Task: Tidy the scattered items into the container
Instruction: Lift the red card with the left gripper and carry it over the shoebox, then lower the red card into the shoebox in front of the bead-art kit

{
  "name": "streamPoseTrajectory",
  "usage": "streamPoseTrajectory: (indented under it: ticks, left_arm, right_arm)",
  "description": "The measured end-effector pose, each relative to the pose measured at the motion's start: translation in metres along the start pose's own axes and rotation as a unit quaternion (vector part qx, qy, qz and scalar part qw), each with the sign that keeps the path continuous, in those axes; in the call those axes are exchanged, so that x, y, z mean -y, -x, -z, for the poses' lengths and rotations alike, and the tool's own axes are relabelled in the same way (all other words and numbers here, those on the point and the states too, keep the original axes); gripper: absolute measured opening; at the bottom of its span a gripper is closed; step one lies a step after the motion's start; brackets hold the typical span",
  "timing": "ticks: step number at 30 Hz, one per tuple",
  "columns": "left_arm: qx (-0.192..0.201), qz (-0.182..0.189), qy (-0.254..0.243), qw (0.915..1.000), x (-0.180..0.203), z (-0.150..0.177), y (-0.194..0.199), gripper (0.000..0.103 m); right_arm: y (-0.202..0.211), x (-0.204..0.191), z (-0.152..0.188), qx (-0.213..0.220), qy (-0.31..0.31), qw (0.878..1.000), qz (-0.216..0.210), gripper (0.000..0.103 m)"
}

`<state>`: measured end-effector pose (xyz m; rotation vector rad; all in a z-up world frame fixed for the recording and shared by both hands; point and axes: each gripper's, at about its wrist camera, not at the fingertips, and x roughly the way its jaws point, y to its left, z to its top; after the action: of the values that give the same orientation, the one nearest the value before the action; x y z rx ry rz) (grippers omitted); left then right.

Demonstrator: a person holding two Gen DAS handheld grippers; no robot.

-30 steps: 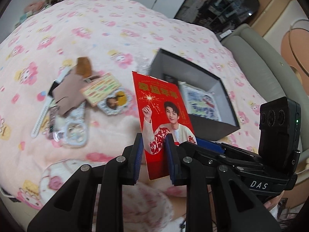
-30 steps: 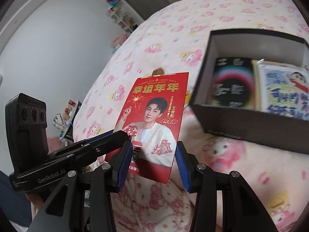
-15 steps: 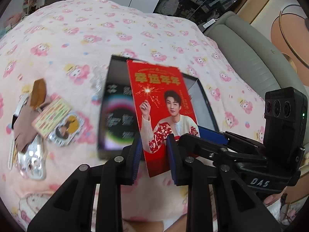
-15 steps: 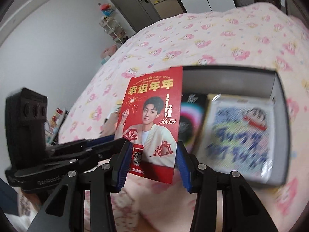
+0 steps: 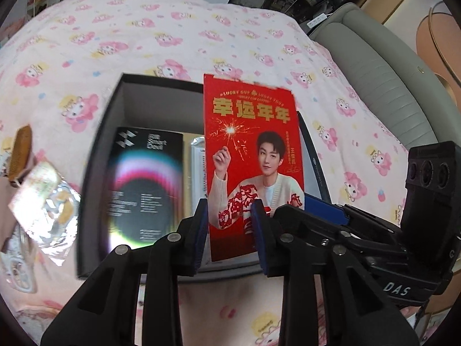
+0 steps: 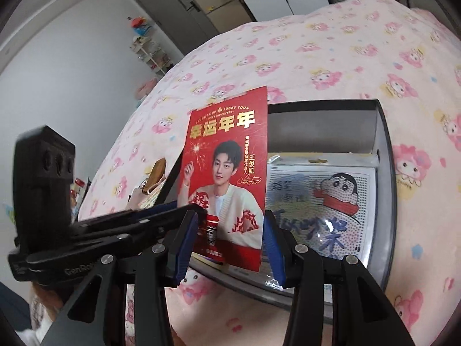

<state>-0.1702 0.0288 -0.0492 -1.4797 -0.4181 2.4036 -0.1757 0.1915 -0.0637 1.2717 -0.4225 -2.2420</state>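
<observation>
A red card printed with a person stands upright over the open dark box, between both grippers. My right gripper has a pad against each side edge of the red card and holds it. On my left gripper the jaws are opening. Its left pad sits beside the card's left edge, and its right finger covers the card's lower part. The box holds a black booklet and a clear cartoon packet.
The box lies on a bed with a pink cartoon cover. Left of the box lie a brown comb-like piece, a shiny packet and a clear item. A grey sofa stands along the bed's right side.
Both grippers have carried the red card from beside the box to above it. The left gripper's jaws stand wider apart than before. The right gripper's jaws look unchanged.
</observation>
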Motion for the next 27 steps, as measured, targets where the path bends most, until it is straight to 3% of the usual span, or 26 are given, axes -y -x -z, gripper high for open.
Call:
streamPoseTrajectory:
  ticks: [18, 27]
  left_arm:
    - [-0.067, 0.041, 0.037, 0.9962, -0.012, 0.005, -0.064, 0.031]
    - [-0.076, 0.029, 0.043, 0.9957, -0.014, 0.012, -0.07, 0.029]
  right_arm:
    - [-0.023, 0.034, -0.001, -0.045, -0.033, 0.997, 0.057, 0.042]
    - [-0.035, 0.04, 0.007, -0.075, -0.054, 0.994, 0.056, 0.042]
